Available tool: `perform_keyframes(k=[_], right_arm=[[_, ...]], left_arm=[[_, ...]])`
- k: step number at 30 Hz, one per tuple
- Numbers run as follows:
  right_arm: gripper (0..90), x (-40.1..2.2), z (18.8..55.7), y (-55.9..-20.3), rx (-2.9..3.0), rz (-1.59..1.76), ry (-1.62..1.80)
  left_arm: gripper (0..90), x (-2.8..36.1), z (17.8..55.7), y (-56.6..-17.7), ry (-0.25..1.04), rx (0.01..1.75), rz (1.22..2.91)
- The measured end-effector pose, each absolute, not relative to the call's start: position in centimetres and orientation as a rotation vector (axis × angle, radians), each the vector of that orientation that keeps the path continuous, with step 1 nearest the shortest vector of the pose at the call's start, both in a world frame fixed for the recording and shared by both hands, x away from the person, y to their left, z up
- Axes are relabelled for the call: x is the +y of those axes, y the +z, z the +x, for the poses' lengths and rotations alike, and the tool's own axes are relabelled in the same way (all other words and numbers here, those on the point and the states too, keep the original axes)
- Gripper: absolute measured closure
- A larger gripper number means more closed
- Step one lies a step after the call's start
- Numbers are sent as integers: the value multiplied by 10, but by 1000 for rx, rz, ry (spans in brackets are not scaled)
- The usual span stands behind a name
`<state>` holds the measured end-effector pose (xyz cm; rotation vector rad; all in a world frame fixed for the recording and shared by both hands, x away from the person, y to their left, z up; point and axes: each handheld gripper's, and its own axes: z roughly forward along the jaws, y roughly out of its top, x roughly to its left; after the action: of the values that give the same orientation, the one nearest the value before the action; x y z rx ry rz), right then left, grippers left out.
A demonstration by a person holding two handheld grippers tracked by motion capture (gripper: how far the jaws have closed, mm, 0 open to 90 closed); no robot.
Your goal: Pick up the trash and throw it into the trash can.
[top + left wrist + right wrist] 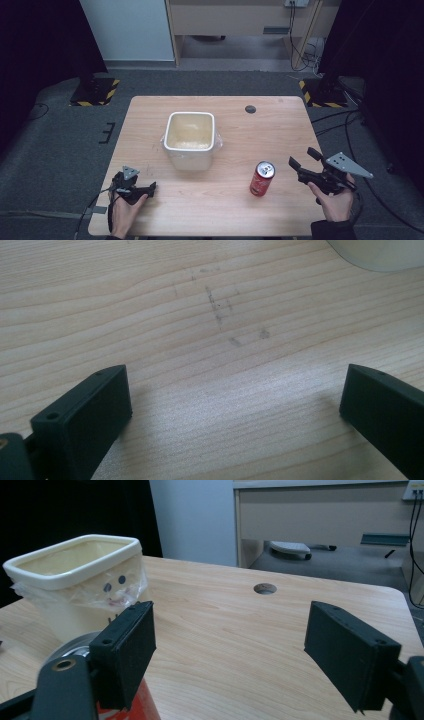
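So we've got a wooden table (225, 210) with a white bin (189, 139) lined with a clear plastic bag sitting around the middle, and a red soda can (262, 178) standing upright near the front, right of the bin and well apart from it. Our left gripper (148, 188) rests low at the front-left corner, jaws spread wide over bare wood with nothing between them. Our right gripper (302, 159) hangs off the right edge, also wide open and empty, the can just beside its left jaw.
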<state>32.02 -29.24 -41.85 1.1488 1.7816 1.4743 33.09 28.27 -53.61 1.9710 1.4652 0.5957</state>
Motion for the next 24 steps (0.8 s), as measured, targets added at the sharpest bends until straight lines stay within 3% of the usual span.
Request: perform_keyframes(k=[24], right_arm=[[172,-263,310,-402,1833,1101,1567]], left_arm=[[0,283,331,-536,595,1461,1973]])
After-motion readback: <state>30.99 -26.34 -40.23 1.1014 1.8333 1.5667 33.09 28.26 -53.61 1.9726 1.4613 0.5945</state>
